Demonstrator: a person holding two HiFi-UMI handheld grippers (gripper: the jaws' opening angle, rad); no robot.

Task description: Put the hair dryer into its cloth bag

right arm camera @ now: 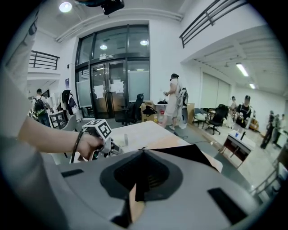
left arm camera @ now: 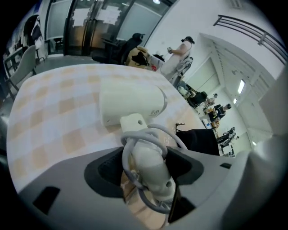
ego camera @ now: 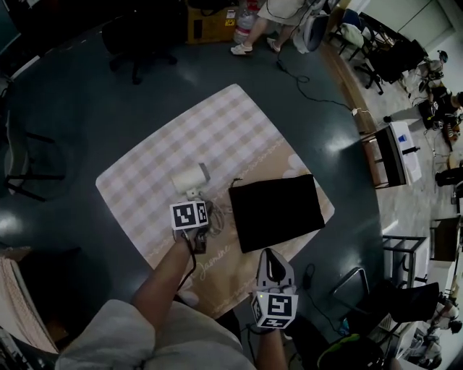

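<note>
The white hair dryer (ego camera: 189, 178) lies on the checked cloth (ego camera: 217, 130), its grey cord wound round the handle (left arm camera: 150, 166). My left gripper (ego camera: 196, 201) comes down over it, and in the left gripper view (left arm camera: 146, 155) its jaws stand wide on either side of the handle with gaps showing, so it is open. The black cloth bag (ego camera: 276, 212) lies flat just to the right of the dryer, drawstring toward it. My right gripper (ego camera: 269, 261) hovers at the bag's near edge (right arm camera: 189, 152), shut with nothing in it (right arm camera: 143, 152).
The cloth covers part of a dark round table (ego camera: 87, 108). Beyond the table, a person (ego camera: 269, 22) stands by office chairs (ego camera: 141, 40), and a cable (ego camera: 311, 90) runs across the floor. A small desk (ego camera: 394, 155) and metal racks (ego camera: 405, 253) stand to the right.
</note>
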